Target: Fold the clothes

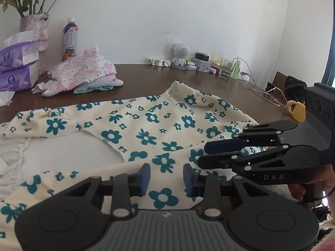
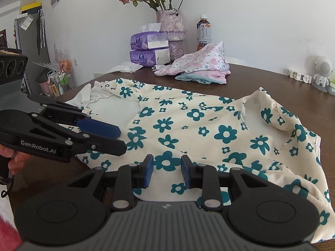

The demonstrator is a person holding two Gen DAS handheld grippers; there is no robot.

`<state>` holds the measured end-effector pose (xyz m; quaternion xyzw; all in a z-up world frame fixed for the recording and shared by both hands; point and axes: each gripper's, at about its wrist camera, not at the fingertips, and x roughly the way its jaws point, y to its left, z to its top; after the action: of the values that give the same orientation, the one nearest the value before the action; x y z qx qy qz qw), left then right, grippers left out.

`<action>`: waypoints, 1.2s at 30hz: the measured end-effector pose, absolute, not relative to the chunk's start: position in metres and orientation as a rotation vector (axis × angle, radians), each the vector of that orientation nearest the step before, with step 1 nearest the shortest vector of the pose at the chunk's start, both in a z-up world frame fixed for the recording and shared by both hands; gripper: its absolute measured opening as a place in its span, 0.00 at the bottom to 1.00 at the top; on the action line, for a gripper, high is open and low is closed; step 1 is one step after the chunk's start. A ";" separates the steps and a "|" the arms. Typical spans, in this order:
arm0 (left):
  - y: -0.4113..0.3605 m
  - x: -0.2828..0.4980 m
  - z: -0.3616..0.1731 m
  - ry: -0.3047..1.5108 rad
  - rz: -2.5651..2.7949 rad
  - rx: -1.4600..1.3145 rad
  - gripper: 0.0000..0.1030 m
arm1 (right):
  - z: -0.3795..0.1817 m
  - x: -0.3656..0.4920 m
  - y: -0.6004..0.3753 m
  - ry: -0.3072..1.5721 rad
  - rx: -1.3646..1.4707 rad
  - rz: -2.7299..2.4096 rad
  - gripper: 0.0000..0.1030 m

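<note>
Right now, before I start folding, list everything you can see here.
garment: 1, cream with teal flowers, spread on table
clothes pile: 1, pink floral and light blue, behind garment
tissue packs: 2, purple, stacked beside vase
vase: 1, pale lilac, holding dried roses, by wall
bottle: 1, clear with dark drink, behind clothes pile
speaker figure: 1, white, by wall
mug: 1, yellow, table's right side
table: 1, dark brown, under everything
left gripper: 1, black, blue pads, jaws apart over garment
right gripper: 1, black, blue pads, jaws apart over garment
</note>
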<state>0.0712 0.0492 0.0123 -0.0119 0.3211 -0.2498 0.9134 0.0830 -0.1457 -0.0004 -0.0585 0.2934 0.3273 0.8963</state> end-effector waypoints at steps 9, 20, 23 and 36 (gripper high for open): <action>0.056 0.070 0.010 0.659 -0.470 -0.007 0.30 | -0.002 0.086 -0.148 0.624 -0.118 0.662 0.30; 0.069 0.060 0.014 0.638 -0.322 0.054 0.29 | -0.002 0.083 -0.139 0.613 -0.173 0.634 0.34; 0.073 0.057 0.015 0.633 -0.292 0.074 0.29 | -0.002 0.083 -0.139 0.613 -0.175 0.633 0.35; 0.093 0.051 0.017 0.630 -0.217 0.078 0.29 | -0.002 0.084 -0.138 0.612 -0.181 0.626 0.37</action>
<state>0.0513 0.0930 0.0167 0.0385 0.3093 -0.1066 0.9442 0.0837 -0.1378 -0.0018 -0.0873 0.2960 0.3027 0.9017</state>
